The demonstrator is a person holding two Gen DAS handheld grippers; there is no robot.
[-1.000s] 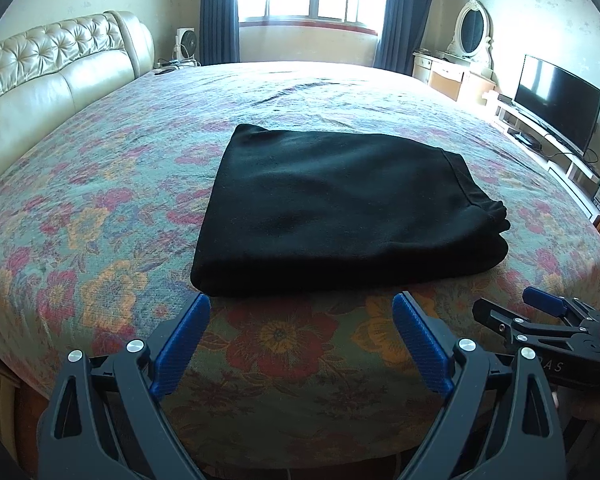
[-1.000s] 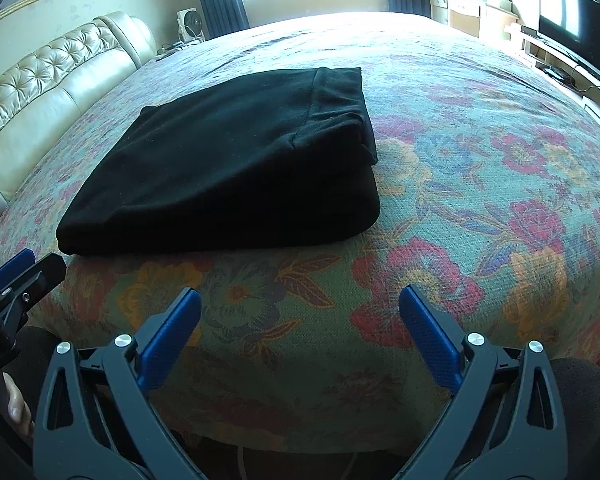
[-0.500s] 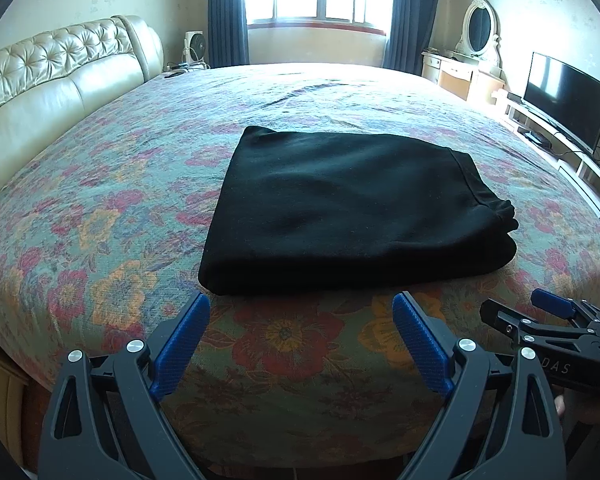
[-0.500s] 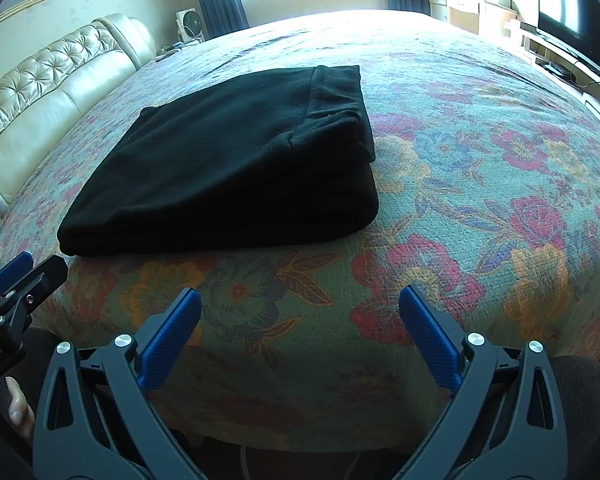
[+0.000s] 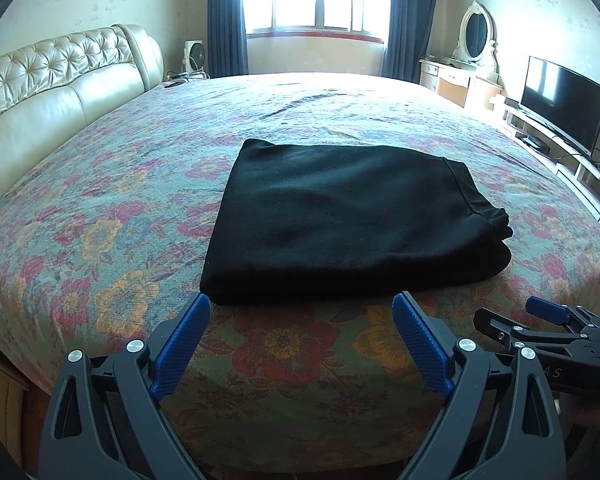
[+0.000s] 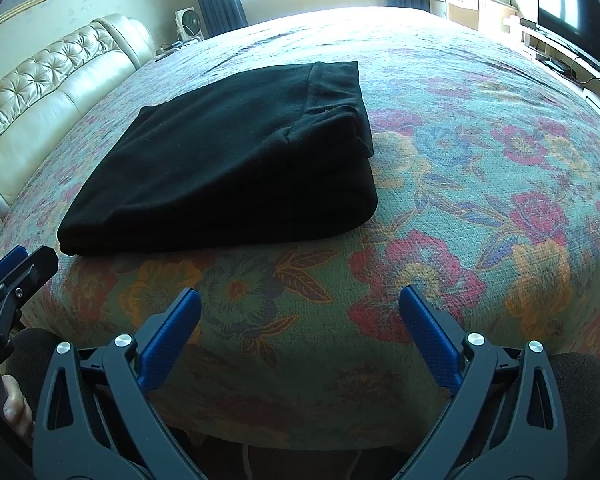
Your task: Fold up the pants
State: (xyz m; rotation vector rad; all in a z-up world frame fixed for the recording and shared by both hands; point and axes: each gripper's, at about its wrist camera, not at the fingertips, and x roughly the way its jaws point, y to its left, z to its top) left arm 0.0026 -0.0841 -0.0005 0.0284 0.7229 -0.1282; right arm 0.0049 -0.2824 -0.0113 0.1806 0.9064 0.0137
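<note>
black pants (image 5: 352,220) lie folded on the floral bedspread (image 5: 100,216), centre of frame. left gripper (image 5: 302,312) and right gripper (image 6: 300,304) sit at bottom, jaws wide, holding nothing.

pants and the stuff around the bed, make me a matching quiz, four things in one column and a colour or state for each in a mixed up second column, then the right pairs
Things:
1 pants
2 bedspread
3 headboard
4 left claw

States:
A cream, tufted
B open, holding nothing
C black, folded flat
D floral pattern

Pairs: 1-C, 2-D, 3-A, 4-B
</note>
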